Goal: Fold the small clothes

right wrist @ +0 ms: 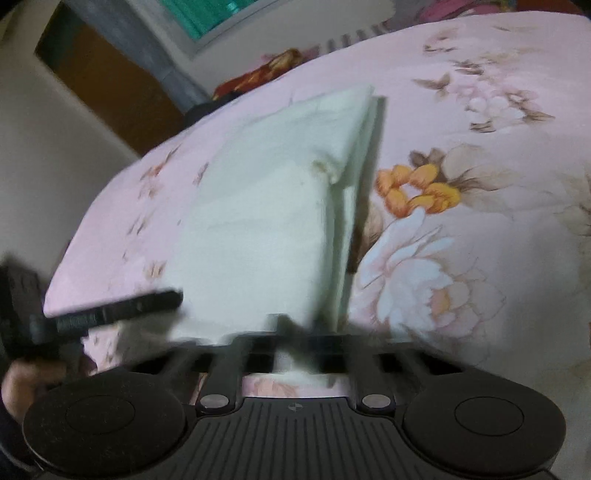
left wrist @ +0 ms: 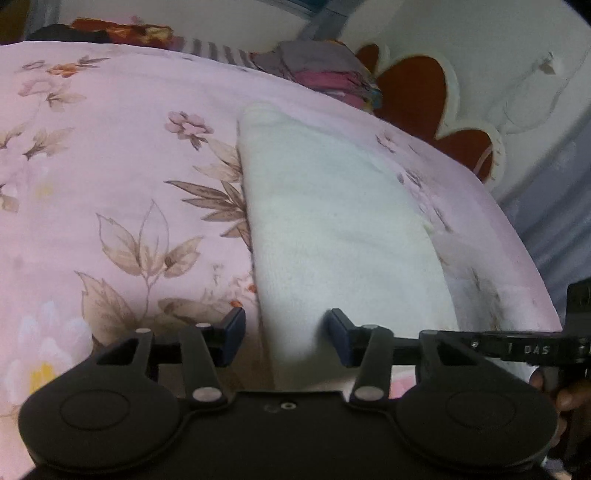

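Observation:
A white folded cloth (left wrist: 332, 221) lies on the pink floral bedsheet (left wrist: 110, 166), near the bed's edge. My left gripper (left wrist: 286, 332) is open and straddles the cloth's near left corner; its right pad (left wrist: 338, 334) rests over the cloth and its left pad (left wrist: 234, 332) is off it, over the sheet. In the right wrist view the cloth (right wrist: 266, 221) shows stacked layers along its right side. My right gripper (right wrist: 297, 328) is blurred, with jaws together on the cloth's near edge. Each view also catches the other gripper: the right one (left wrist: 517, 347) and the left one (right wrist: 122, 306).
A heap of other clothes (left wrist: 325, 70) sits at the bed's far side. A red and white flower-shaped mat (left wrist: 417, 96) lies beyond the bed edge. A window (right wrist: 207, 14) and a brown panel (right wrist: 110, 85) stand past the edge. A hand (right wrist: 22, 380) holds the left gripper.

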`<state>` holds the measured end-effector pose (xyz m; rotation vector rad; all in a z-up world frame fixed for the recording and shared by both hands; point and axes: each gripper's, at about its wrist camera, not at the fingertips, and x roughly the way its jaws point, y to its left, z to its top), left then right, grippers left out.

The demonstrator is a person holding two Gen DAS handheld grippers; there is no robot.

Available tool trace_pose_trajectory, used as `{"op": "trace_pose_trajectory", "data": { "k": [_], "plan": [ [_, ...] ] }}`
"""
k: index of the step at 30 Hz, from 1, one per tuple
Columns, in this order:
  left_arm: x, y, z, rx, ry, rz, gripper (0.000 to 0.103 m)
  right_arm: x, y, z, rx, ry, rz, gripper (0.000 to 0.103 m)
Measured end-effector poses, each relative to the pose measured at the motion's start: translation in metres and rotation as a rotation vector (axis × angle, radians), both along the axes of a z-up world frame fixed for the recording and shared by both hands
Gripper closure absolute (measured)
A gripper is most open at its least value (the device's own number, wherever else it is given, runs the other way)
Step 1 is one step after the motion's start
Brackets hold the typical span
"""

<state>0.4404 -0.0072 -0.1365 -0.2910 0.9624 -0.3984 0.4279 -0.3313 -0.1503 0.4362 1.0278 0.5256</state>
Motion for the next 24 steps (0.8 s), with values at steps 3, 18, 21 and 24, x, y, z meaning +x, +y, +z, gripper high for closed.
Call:
{"op": "trace_pose_trajectory", "data": {
  "k": [3,18,21,24],
  "plan": [
    [-0.008,-0.001,-0.002,0.024,0.002,-0.023,0.055,-0.017,-0.001,0.004,-0.04,0.0,0.016,0.099],
    [-0.018,-0.033,0.025,0.111,-0.076,-0.169,0.053,-0.025,0.039,0.013,-0.319,-0.14,0.114,0.098],
    [0.002,-0.032,0.049,0.123,-0.192,-0.099,0.042,-0.021,0.032,0.038,-0.331,-0.204,0.067,0.098],
    [0.038,-0.045,0.051,0.143,-0.224,-0.057,0.017,0.005,0.032,0.061,-0.296,-0.314,-0.009,0.098]
  ]
}}
